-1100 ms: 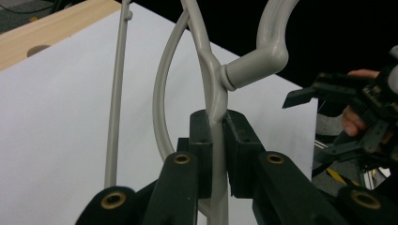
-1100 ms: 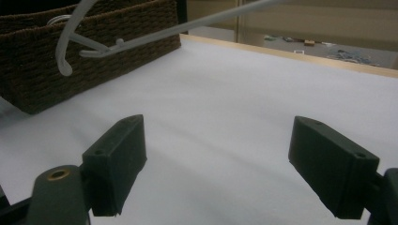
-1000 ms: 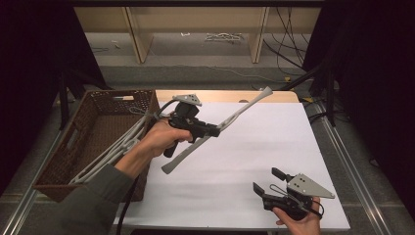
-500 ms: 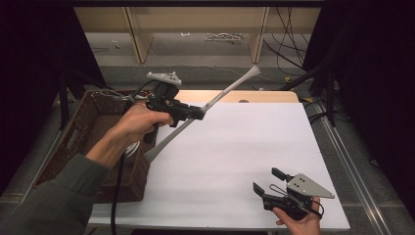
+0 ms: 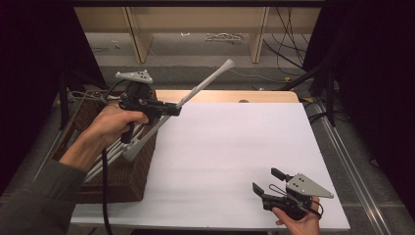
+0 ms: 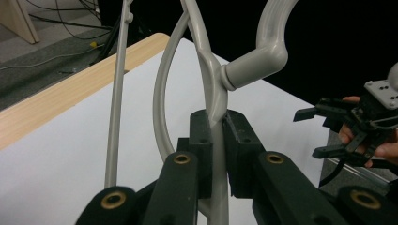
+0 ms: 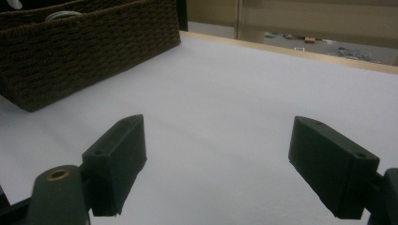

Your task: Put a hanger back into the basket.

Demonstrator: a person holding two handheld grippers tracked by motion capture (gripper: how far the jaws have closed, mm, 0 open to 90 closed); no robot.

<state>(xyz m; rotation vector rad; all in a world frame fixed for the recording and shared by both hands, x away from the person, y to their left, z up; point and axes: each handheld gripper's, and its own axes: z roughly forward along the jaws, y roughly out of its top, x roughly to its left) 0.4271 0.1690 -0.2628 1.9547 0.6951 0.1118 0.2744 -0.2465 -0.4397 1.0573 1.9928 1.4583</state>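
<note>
Left claw (image 5: pixel 169 108) is clamped on the grey plastic clothes hanger (image 5: pixel 205 83), its long arm slanting up and far-right above the brown wicker basket (image 5: pixel 125 176); right claw (image 5: pixel 266 183) rests jaws apart.

A lab or workshop recording corner: a white-topped table (image 5: pixel 235 147) boxed in by black curtains (image 5: pixel 372 73), with loose cables (image 5: pixel 288 44) on the concrete floor at twelve o'clock beneath plain wooden shelving (image 5: pixel 139 36).
</note>
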